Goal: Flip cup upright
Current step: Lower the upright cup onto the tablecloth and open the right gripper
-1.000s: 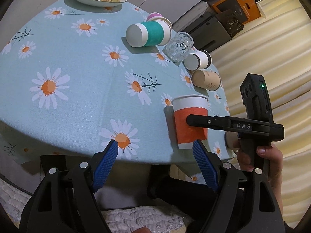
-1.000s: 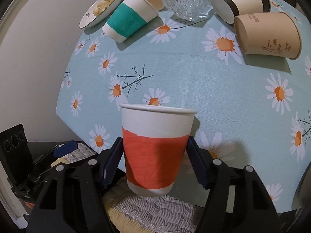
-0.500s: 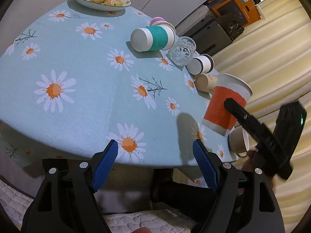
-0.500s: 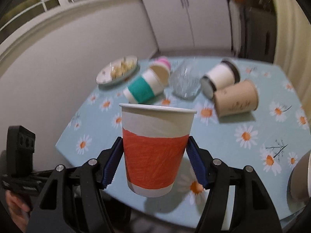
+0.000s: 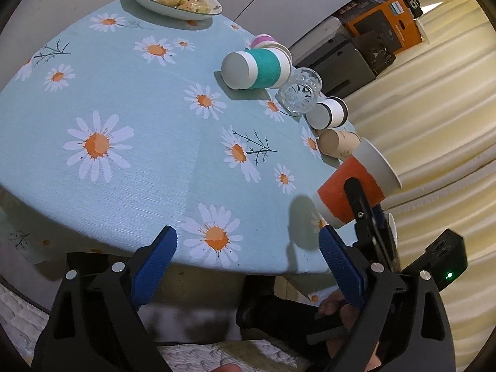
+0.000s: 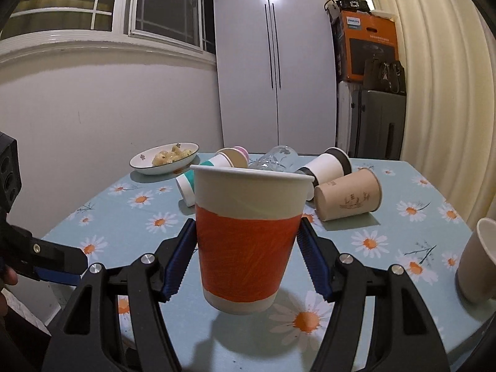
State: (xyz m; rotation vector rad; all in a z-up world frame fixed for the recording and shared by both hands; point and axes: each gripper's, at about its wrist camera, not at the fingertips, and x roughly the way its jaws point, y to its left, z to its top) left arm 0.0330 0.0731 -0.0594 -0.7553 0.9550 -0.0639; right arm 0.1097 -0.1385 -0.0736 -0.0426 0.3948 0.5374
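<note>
My right gripper point(image 6: 246, 260) is shut on an orange-and-white paper cup point(image 6: 248, 235), mouth up, held just above the daisy tablecloth near the table's front edge. In the left wrist view the same cup point(image 5: 356, 186) hangs tilted over the table's right edge, clamped by the right gripper's black fingers point(image 5: 359, 198). My left gripper point(image 5: 248, 260) is open and empty, low at the near edge of the table point(image 5: 139, 161).
Several cups lie on their sides at the back: a teal one point(image 6: 186, 186), a pink one point(image 6: 237, 155), a white-and-black one point(image 6: 325, 164), a tan one point(image 6: 347, 198), plus a clear glass point(image 6: 276, 158). A snack bowl point(image 6: 164, 158) sits back left. A beige cup point(image 6: 477, 260) stands at right.
My right gripper lifted the orange cup off the table, carried it to the right and levelled out, so its view swung from looking down to looking across the table. The left gripper stayed open.
</note>
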